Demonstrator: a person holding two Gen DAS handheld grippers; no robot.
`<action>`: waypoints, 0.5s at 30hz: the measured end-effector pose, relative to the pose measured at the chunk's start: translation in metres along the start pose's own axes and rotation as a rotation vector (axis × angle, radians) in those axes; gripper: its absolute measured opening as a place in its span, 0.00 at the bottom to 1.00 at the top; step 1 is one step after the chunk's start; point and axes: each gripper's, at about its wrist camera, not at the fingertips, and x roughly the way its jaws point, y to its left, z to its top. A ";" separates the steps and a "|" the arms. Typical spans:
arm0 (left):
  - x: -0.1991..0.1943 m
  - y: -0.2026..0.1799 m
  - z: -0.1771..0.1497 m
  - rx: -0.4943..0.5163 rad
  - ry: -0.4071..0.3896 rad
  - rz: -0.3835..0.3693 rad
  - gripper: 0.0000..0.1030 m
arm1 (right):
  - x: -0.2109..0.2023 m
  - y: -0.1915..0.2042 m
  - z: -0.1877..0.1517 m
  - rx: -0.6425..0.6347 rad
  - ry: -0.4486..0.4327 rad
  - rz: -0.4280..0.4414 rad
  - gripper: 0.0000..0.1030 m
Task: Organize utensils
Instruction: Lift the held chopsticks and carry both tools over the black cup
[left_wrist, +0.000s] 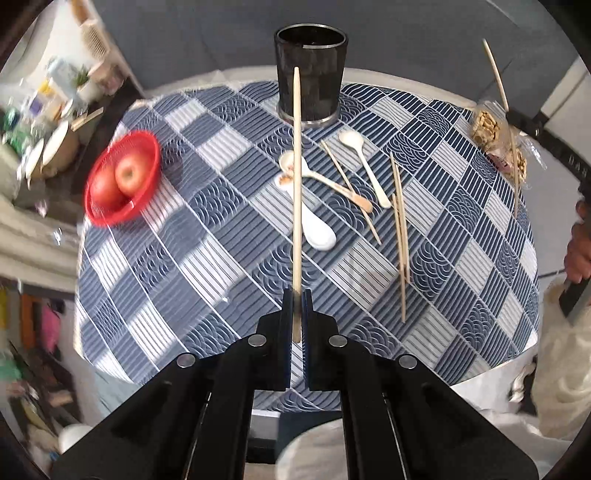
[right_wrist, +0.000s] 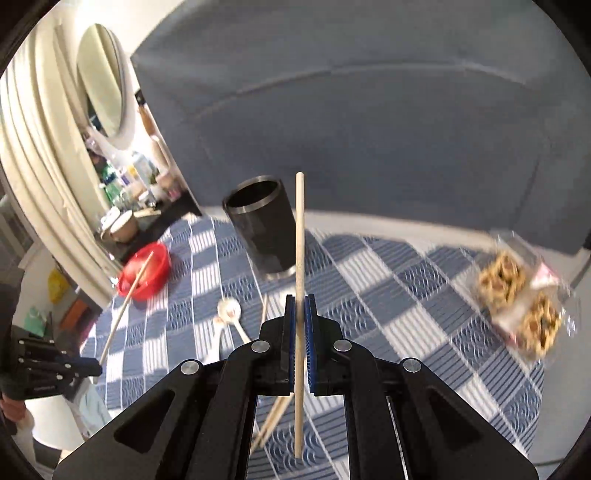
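Left wrist view: left tool (left_wrist: 296, 295) at lower centre, jaws narrowed onto one wooden chopstick (left_wrist: 296, 166). Chopstick running straight up the frame, its far tip overlapping the dark cylindrical holder (left_wrist: 310, 74) at top centre. Holder upright on the blue-and-white checked tabletop (left_wrist: 184, 229), mouth open.

Loose on the tabletop right of centre: a white ceramic spoon (left_wrist: 319, 230), a pale spoon with crumbs in its bowl (left_wrist: 321, 177), a slim white spoon (left_wrist: 365, 162), a single chopstick (left_wrist: 351, 190) lying diagonally across the spoon handles, and a pair of chopsticks (left_wrist: 400, 229) lying together further right. Red basket (left_wrist: 122, 177) with two apples (left_wrist: 129, 173) at left edge of the tabletop. Clear snack packet (left_wrist: 496, 138) at upper right edge. Right tool (left_wrist: 508, 110) at far right of frame, gripping a second chopstick (left_wrist: 496, 74) that angles up and left; a hand (left_wrist: 581, 247) behind it.

Right wrist view: right tool (right_wrist: 303, 306) at centre, blue pads closed narrowly on its chopstick (right_wrist: 300, 258), which stands near vertical, passing through the jaws with both ends free. Holder (right_wrist: 262, 225) just left of the chopstick's upper half, tilted in this view. Snack packet (right_wrist: 517, 302) blurred at right. Red basket (right_wrist: 146, 271) at left; left tool (right_wrist: 92, 369) at lower left, its chopstick (right_wrist: 127, 306) slanting up towards the basket. Crumbed spoon (right_wrist: 229, 310) and paired chopsticks (right_wrist: 273, 421) partly hidden behind the tool.
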 end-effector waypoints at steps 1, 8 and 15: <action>0.000 0.003 0.009 0.014 0.009 -0.004 0.04 | 0.002 0.002 0.007 -0.006 -0.013 0.001 0.05; -0.001 0.019 0.060 0.139 0.054 0.039 0.04 | 0.020 0.009 0.047 -0.024 -0.076 0.028 0.05; -0.004 0.020 0.109 0.335 0.080 0.180 0.04 | 0.046 0.015 0.086 -0.045 -0.147 0.069 0.05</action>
